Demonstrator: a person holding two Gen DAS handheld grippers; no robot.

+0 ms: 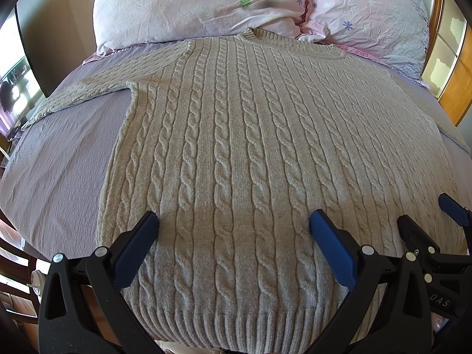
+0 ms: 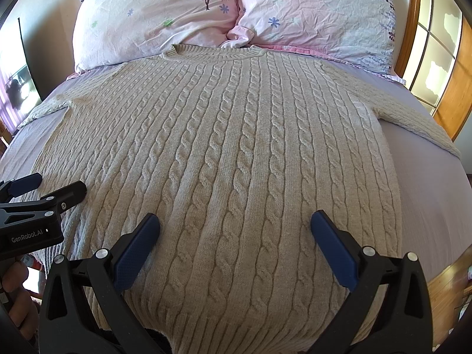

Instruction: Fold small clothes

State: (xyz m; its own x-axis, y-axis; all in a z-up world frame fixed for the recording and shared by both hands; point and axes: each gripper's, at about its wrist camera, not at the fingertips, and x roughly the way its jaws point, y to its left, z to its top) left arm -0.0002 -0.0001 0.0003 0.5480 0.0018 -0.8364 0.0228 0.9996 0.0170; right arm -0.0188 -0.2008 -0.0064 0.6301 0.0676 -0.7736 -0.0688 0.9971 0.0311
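Note:
A beige cable-knit sweater (image 1: 236, 135) lies spread flat on the bed, collar toward the pillows, ribbed hem toward me; it also fills the right wrist view (image 2: 236, 153). One sleeve stretches left (image 1: 76, 94), the other right (image 2: 419, 124). My left gripper (image 1: 234, 221) is open and empty above the lower left part of the sweater body. My right gripper (image 2: 235, 221) is open and empty above the lower right part. The right gripper also shows at the right edge of the left wrist view (image 1: 427, 215), the left one at the left edge of the right wrist view (image 2: 56, 184).
The bed has a lilac sheet (image 1: 59, 171). Two pink floral pillows (image 1: 188, 6) (image 2: 318, 17) lie at the head. A wooden headboard frame (image 2: 413, 23) stands at the right. A dark screen (image 1: 26, 67) is at the left beyond the bed edge.

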